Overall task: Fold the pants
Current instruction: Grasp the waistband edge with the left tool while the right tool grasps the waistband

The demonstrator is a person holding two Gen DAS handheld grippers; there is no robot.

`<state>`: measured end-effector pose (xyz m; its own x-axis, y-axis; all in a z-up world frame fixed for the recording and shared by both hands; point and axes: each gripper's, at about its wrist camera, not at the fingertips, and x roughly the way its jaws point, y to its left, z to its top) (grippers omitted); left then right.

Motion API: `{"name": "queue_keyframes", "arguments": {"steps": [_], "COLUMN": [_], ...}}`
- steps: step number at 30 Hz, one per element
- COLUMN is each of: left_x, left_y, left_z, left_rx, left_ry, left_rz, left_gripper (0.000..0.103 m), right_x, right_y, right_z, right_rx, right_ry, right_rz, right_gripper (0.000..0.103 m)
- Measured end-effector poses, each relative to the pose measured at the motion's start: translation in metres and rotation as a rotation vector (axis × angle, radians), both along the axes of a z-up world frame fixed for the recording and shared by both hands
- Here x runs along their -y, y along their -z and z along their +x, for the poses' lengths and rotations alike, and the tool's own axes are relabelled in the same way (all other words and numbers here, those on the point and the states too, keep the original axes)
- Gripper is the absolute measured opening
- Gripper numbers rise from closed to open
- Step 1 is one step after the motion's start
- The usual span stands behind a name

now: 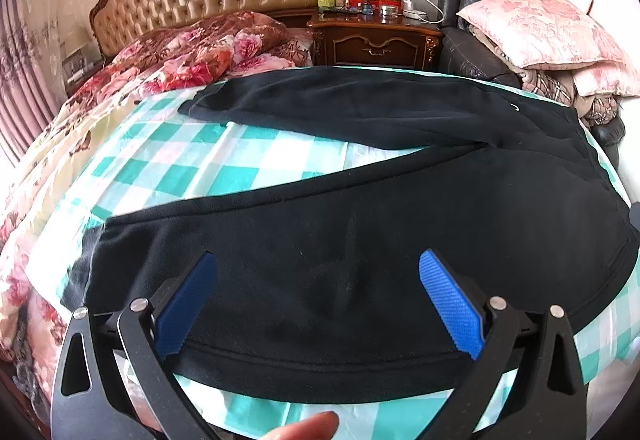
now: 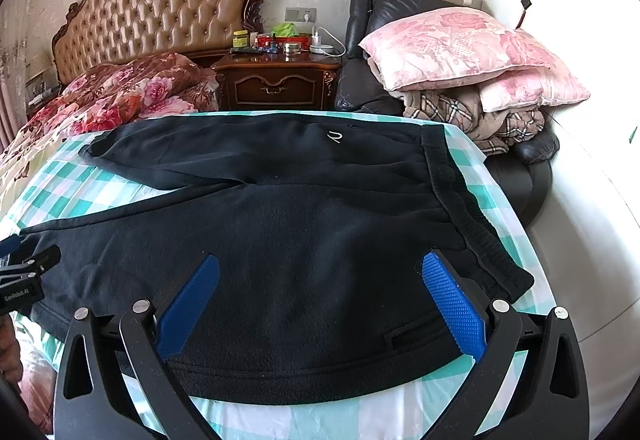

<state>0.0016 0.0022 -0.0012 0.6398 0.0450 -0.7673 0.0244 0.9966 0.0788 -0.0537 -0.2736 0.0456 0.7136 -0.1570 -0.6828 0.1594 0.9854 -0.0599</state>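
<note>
Left tongs up close: two matte black plastic arms with triangular cut-outs, and a ribbed bright-blue pad on the inner face of each finger. Round silver screw heads sit just behind the pads, two on each side. Right tongs, same build: black frames, dimpled blue pads, silver screws. On the black body of the left tongs at the frame's left edge there's small white lettering.

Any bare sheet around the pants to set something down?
Free: the checked sheet wedge between the two legs of the black pants, left of the crotch, and a thin strip along the near hem. Crowded: floral quilt at left, nightstand, and pillows piled on the chair.
</note>
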Motion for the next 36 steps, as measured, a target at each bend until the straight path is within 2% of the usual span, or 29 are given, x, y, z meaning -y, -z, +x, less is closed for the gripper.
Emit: {"name": "queue_keyframes", "arguments": {"steps": [2,6,11,18,20,25,28,32,36], "left_x": [0.0,-0.003,-0.007,-0.012,-0.015,-0.016,-0.022,-0.02,-0.013], "left_y": [-0.001,-0.009,-0.021,-0.026,-0.022,-0.022,-0.019,-0.007,0.007], "left_z": [0.005,0.02,0.043,0.088,0.107,0.151,0.192,0.236,0.275], "left_rx": [-0.019,-0.027,-0.015,-0.022,-0.061,-0.084,-0.154,-0.231,-0.244], "left_ry": [0.04,0.113,0.146,0.139,0.144,0.167,0.19,0.232,0.231], "left_rz": [0.026,0.021,0.025,-0.067,-0.103,-0.111,-0.203,-0.255,-0.232], "left_gripper": [0.101,0.101,0.101,0.101,0.101,0.101,0.101,0.101,0.101], "right_x": [0.002,0.011,0.029,0.042,0.045,0.053,0.063,0.071,0.082], "right_y": [0.0,-0.003,-0.005,-0.007,-0.007,-0.003,0.001,0.008,0.016], "right_z": [0.004,0.02,0.041,0.079,0.092,0.13,0.156,0.186,0.227], "right_rx": [-0.008,-0.025,-0.046,-0.08,-0.088,-0.112,-0.114,-0.123,-0.144], "right_ry": [-0.016,-0.082,-0.087,-0.128,-0.138,-0.158,-0.161,-0.202,-0.263], "right_rz": [0.005,0.044,0.041,0.06,0.06,0.039,0.084,0.105,0.145], "right_gripper": [0.099,0.099,0.099,0.099,0.099,0.099,0.099,0.099,0.099]}}
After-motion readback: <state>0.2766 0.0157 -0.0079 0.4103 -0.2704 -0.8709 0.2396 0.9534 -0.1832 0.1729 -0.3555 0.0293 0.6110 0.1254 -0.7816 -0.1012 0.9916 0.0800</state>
